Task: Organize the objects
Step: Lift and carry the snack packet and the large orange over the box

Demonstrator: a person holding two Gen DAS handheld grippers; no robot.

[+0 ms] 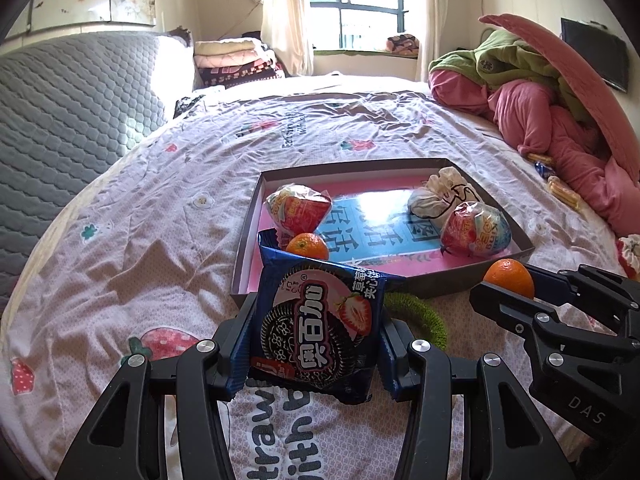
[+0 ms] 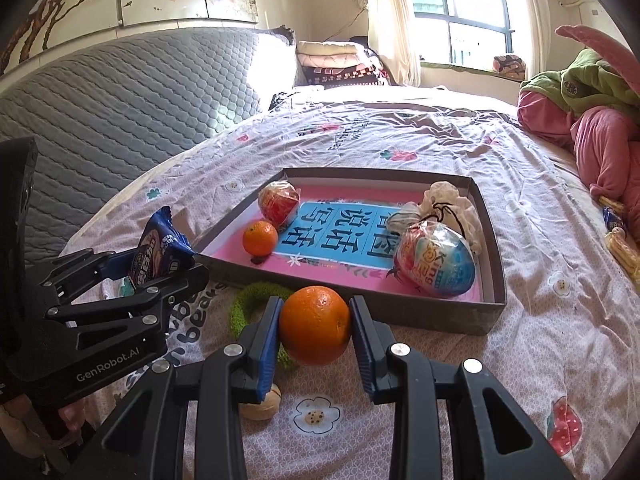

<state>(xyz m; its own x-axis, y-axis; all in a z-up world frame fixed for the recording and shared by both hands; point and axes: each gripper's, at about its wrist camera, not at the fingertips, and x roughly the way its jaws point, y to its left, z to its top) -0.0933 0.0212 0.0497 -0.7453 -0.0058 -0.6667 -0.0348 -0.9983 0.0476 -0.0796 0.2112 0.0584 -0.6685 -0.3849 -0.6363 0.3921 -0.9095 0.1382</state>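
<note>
Bedspread beneath, orange (image 2: 315, 325) clamped in right claw (image 2: 315, 330), cookie packet (image 1: 316, 330) in left claw (image 1: 316, 344).

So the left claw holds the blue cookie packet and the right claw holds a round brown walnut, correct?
Not quite. The right gripper is shut on a round orange fruit, as the right wrist view shows; the walnut lies on the bedsheet. The left gripper does hold the blue cookie packet.

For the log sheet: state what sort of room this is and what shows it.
A bedroom, most likely. The work goes on atop a bed with a printed sheet, folded quilts are stacked by the curtained window, and clothes are heaped at one side.
</note>
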